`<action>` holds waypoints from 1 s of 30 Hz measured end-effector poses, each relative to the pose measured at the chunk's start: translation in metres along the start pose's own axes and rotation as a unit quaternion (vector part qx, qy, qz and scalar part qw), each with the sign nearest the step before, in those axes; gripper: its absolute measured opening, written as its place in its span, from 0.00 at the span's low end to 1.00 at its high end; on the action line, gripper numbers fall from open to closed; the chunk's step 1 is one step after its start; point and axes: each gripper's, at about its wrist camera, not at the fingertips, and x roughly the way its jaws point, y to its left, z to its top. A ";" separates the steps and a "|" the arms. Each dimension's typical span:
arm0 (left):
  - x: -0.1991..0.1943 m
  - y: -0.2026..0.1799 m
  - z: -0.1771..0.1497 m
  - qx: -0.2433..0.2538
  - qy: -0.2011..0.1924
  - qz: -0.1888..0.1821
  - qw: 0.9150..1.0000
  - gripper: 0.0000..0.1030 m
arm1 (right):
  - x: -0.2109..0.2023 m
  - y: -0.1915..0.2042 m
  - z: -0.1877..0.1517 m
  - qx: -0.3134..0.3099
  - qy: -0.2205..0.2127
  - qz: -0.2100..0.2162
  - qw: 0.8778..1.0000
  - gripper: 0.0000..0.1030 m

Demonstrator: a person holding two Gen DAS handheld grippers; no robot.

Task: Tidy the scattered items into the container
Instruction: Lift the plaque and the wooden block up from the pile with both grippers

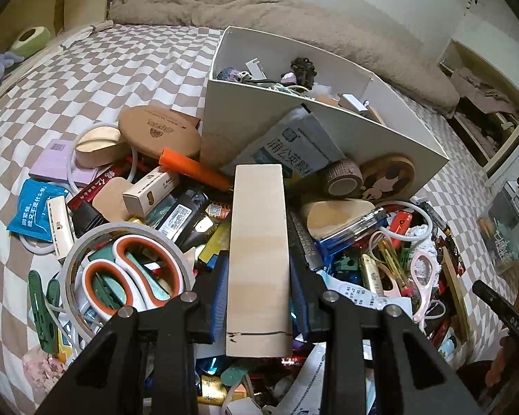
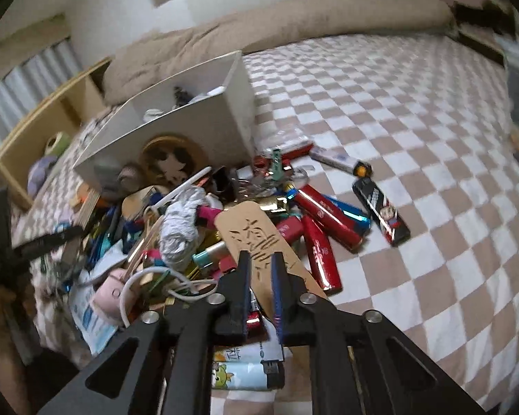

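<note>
On a bed spread with a checked sheet (image 2: 415, 110), two hand-held grippers work a heap of household clutter.

Nearest the left camera, the left hand-held gripper (image 1: 258, 266) is clamped narrow on a pale wooden block (image 1: 258, 252). The block stands lengthwise between the blue-padded fingers (image 1: 218, 297), its far end aimed at the white container (image 1: 328, 128), a hold that appears ready for a carry forward and a drop over the near wall.

The right hand-held gripper (image 2: 261, 269) straddles a flat wooden bookmark with cut-out characters (image 2: 256, 238). The jaws stand partly apart, and whether the pads press the bookmark cannot be told. The piece lies slanted atop the pile, its rounded end pointing away, so it offers thin edges for a pinch.

Left of the block lie orange-handled scissors (image 1: 135, 276) inside a ring of tape (image 1: 128, 238). Right of the bookmark, red lighters (image 2: 321, 242) fan across the sheet.

Farther on, an orange pen (image 1: 193, 169), an oval wooden brush (image 1: 159, 135) and a medicine sachet (image 1: 290, 148) crowd the container's near wall; the sachet leans on it. The container sits beyond the heap, far-right of the left gripper and far-left of the right, already partly filled. A beige quilt (image 1: 259, 10) lies behind.
</note>
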 end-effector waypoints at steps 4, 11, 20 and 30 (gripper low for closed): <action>-0.001 0.001 0.001 -0.001 -0.001 -0.004 1.000 0.31 | 0.005 0.012 0.008 -0.074 0.032 -0.017 0.997 0.83; -0.005 -0.001 0.002 0.004 -0.005 -0.014 1.000 0.31 | 0.039 0.003 0.011 -0.114 0.125 -0.042 0.985 0.56; -0.005 -0.002 0.002 0.007 -0.006 -0.017 1.000 0.31 | 0.053 -0.003 0.005 -0.107 0.141 -0.023 0.984 0.48; -0.008 0.000 0.002 0.000 -0.013 -0.010 1.000 0.31 | 0.027 -0.003 0.001 -0.101 0.086 -0.021 0.991 0.44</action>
